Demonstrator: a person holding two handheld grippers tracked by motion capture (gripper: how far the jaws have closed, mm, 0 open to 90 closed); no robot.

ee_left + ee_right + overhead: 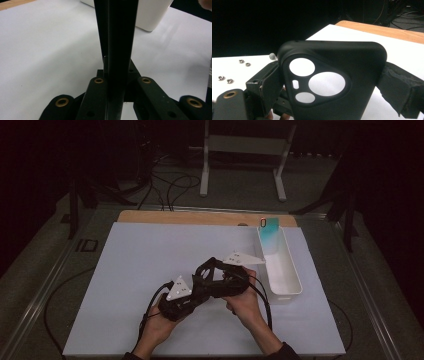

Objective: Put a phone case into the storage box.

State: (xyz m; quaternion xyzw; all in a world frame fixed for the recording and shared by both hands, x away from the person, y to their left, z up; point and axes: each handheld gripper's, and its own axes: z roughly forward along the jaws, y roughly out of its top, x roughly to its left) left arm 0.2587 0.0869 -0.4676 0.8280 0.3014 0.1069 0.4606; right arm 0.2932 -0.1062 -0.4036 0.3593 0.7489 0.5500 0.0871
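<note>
Right gripper (334, 87) closed on a black soft plastic phone case with round camera holes (362, 75), one padded jaw pressed on each side edge. Case upright between the jaws, back side facing the right gripper view, holes toward its left.

Left gripper (116, 25) squeezed nearly all the way shut, jaws seen as one dark bar up the middle of the left gripper view. Hard to tell from there whether anything thin sits between them.

From the high view, both grippers nose to nose above the middle of the white worktop (140, 270), left gripper (200, 287) low and to the left, right gripper (225, 280) just beside it, case (206, 269) at the spot where the two meet. One hand under each gripper, cables trailing back toward the person.

Holes and shape of the case plain in the right gripper view, just a small dark lump from high up.

To the right, well apart from the case, a long white plastic bin (287, 270) with a flat blue-green thing (270, 232) leaning at its far end. Corner of the same bin (150, 17) behind the left jaws. Nothing between grippers and bin.
</note>
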